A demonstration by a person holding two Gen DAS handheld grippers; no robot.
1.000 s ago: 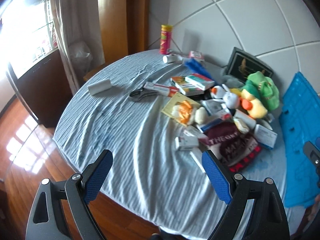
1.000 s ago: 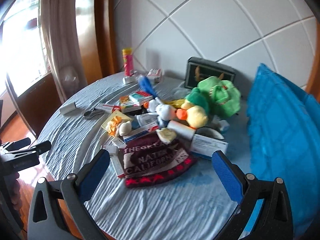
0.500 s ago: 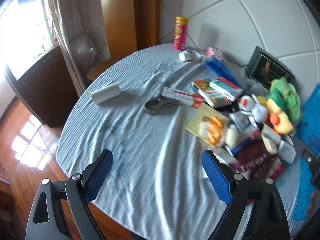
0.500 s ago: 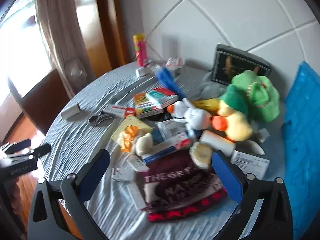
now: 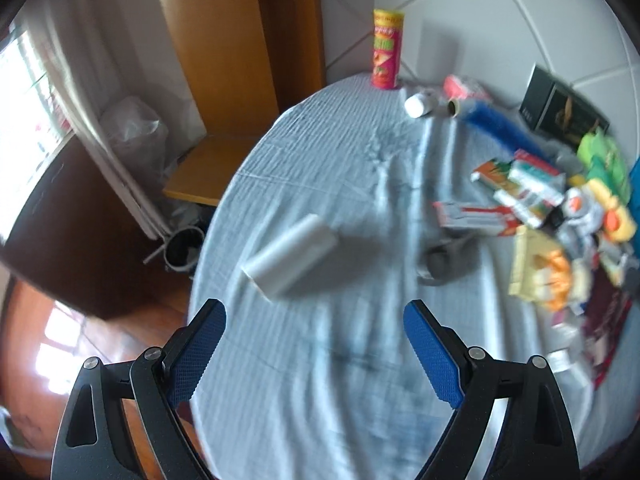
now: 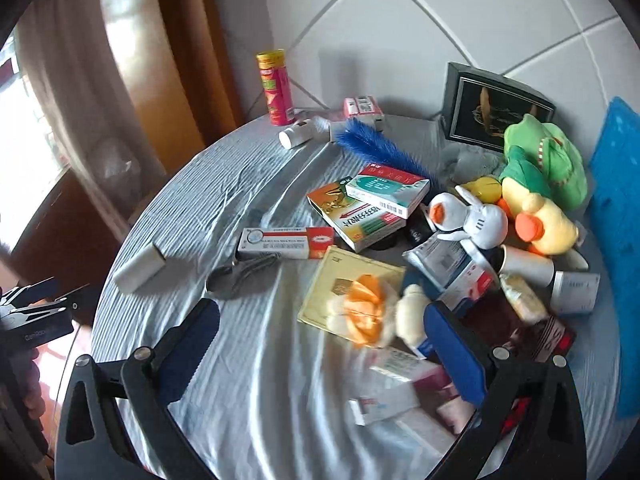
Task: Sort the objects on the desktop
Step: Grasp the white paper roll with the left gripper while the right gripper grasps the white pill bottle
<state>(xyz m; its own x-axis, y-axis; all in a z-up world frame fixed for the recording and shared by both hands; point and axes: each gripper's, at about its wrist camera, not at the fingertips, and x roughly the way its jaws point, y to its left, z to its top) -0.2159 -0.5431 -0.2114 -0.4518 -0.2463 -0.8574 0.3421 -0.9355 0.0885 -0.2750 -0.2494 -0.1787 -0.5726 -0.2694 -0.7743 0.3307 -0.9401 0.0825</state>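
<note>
With jaws still spread wide and empty, the left gripper has swung toward the white cylindrical roll at its 12 o'clock, the likely first pick.

Window glare left, motion blur, fisheye edges

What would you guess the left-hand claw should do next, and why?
Probably ease forward and down toward the white cylindrical roll lying alone on the blue-grey tablecloth. The left gripper is open and empty, and the roll lies just ahead of its fingertips, apart from the clutter. The right gripper is also open, over the pile.
</note>
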